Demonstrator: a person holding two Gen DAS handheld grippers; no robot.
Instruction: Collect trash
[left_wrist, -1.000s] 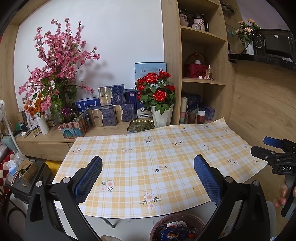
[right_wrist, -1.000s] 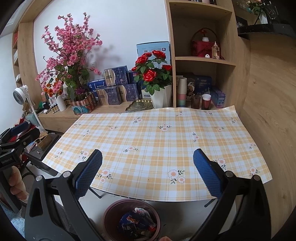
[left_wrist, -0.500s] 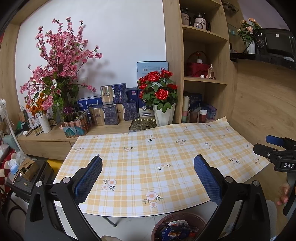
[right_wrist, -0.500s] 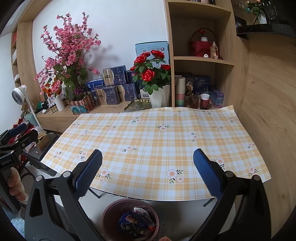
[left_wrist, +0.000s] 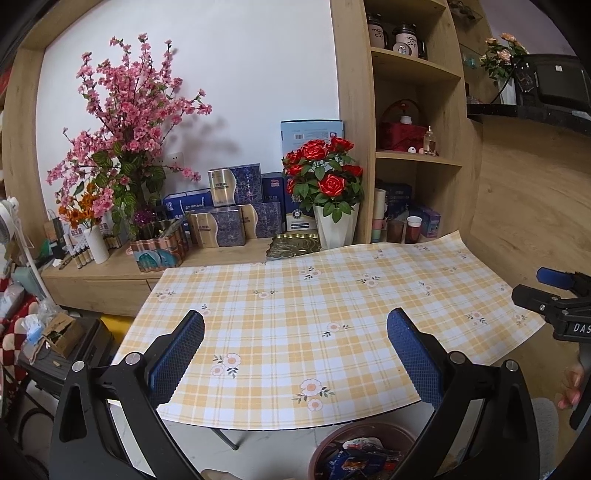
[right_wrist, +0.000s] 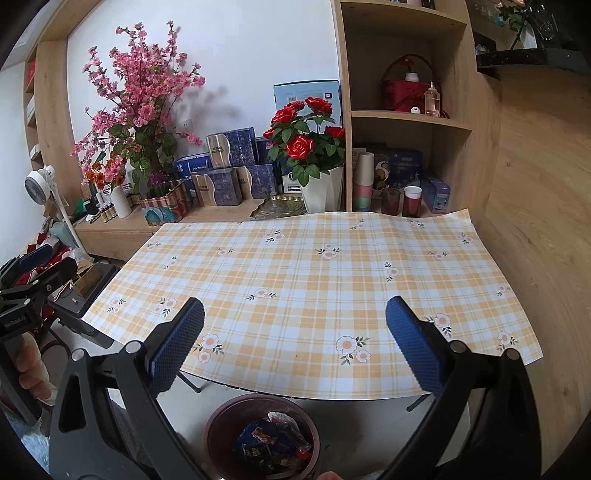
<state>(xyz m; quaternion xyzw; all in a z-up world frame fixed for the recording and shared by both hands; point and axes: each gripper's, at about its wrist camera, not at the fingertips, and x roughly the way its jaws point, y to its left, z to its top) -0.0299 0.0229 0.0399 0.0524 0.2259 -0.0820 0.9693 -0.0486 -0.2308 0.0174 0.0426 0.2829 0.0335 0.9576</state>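
A brown round bin (right_wrist: 221, 435) stands on the floor below the table's near edge, with several crumpled wrappers (right_wrist: 273, 443) inside; the left wrist view shows its rim (left_wrist: 332, 441) too. The table (right_wrist: 314, 280) wears a yellow plaid cloth with flower prints. My left gripper (left_wrist: 295, 354) hovers open above the cloth's near edge, nothing between its blue pads. My right gripper (right_wrist: 295, 347) is open likewise, above the near edge and the bin. Each gripper shows at the side of the other's view: the right gripper (left_wrist: 554, 295), the left gripper (right_wrist: 29, 273).
A low wooden sideboard (left_wrist: 110, 273) behind the table carries a pink blossom plant (left_wrist: 129, 122), blue boxes (left_wrist: 236, 206), a potted red rose (right_wrist: 310, 147) and a green tray (left_wrist: 295, 245). A shelf unit (right_wrist: 406, 110) with cups stands at right. Clutter and a fan (right_wrist: 37, 184) sit left.
Both views have shifted slightly; the table and bin sit a little lower and farther in frame, as both grippers drew back and tilted up a touch. Both stay open.
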